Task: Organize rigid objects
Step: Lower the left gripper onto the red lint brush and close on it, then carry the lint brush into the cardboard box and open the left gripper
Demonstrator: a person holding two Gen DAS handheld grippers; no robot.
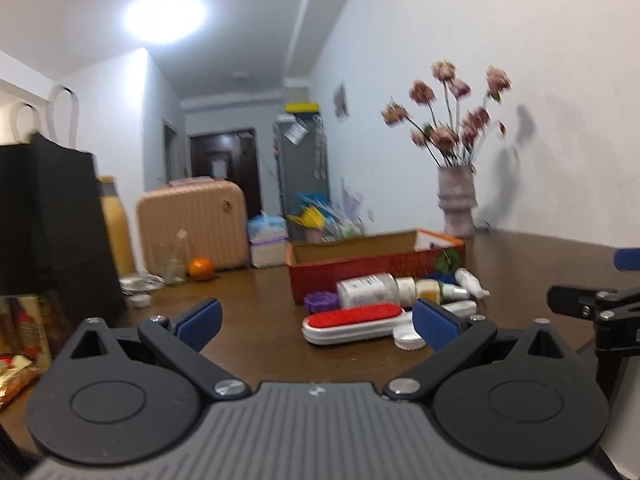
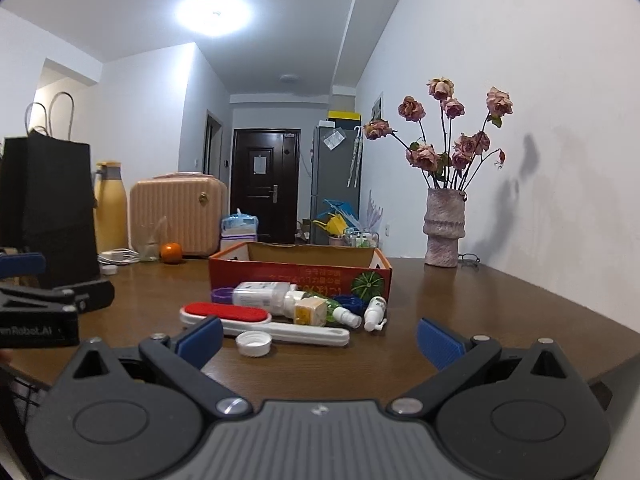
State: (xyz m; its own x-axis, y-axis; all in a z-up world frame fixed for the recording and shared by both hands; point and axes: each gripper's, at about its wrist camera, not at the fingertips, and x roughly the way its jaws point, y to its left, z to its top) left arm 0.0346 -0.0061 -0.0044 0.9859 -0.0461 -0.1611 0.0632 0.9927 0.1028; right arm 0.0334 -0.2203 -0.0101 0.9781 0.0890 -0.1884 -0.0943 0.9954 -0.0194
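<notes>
Lint brush (image 2: 236, 314) on table; both claws level, spread, empty.

Glossy dark wood table (image 2: 500, 312), cardboard box (image 2: 280, 276), rough stone-like vase (image 2: 444, 228)

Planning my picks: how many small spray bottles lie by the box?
2: a green spray bottle beside the yellow cube, and a white spray bottle right of it. Others may be hidden behind the pile.

Red-topped white lint brush (image 2: 244, 317), red cardboard box (image 2: 300, 270), brown table (image 2: 500, 308).
</notes>
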